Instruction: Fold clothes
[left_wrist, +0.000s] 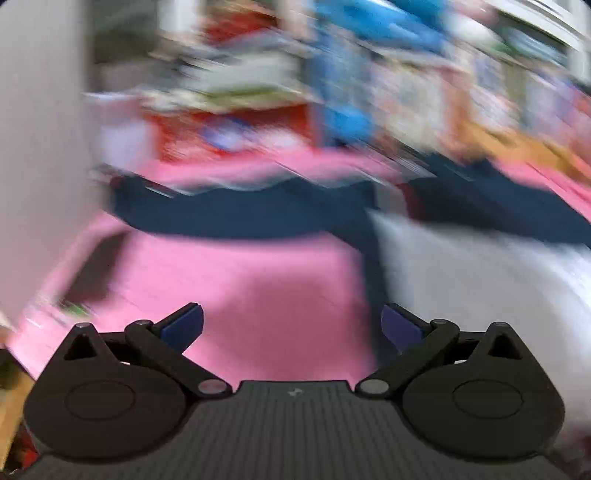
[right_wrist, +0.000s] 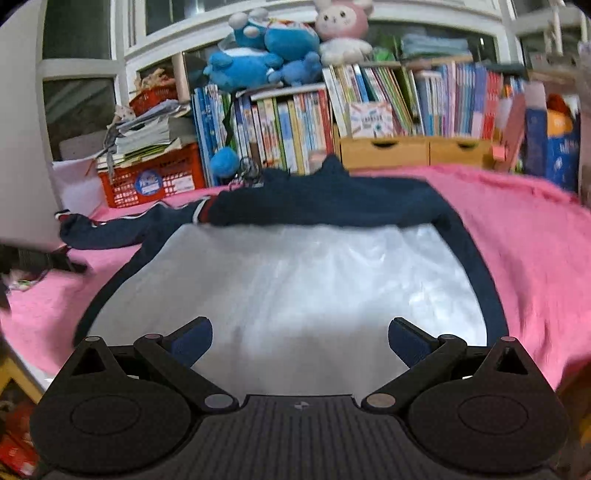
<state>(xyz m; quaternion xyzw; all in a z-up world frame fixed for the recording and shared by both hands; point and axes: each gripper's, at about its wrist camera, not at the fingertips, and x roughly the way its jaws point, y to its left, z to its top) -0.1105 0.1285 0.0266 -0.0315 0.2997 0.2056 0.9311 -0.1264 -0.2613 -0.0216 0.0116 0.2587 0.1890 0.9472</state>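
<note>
Right gripper (right_wrist: 300, 341) hung open over jacket (right_wrist: 288, 280), white lining up, navy sleeve (right_wrist: 122, 227) trailing left on pink blanket (right_wrist: 524, 236). Books (right_wrist: 280, 129) and plush toys (right_wrist: 273, 48) behind.

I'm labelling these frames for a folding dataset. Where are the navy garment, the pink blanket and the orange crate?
navy garment (right_wrist: 325, 203): right wrist view, on the dark folded-over upper part.
pink blanket (right_wrist: 524, 236): right wrist view, on the bare stretch right of the garment.
orange crate (right_wrist: 173, 173): right wrist view, on its front wall.
</note>
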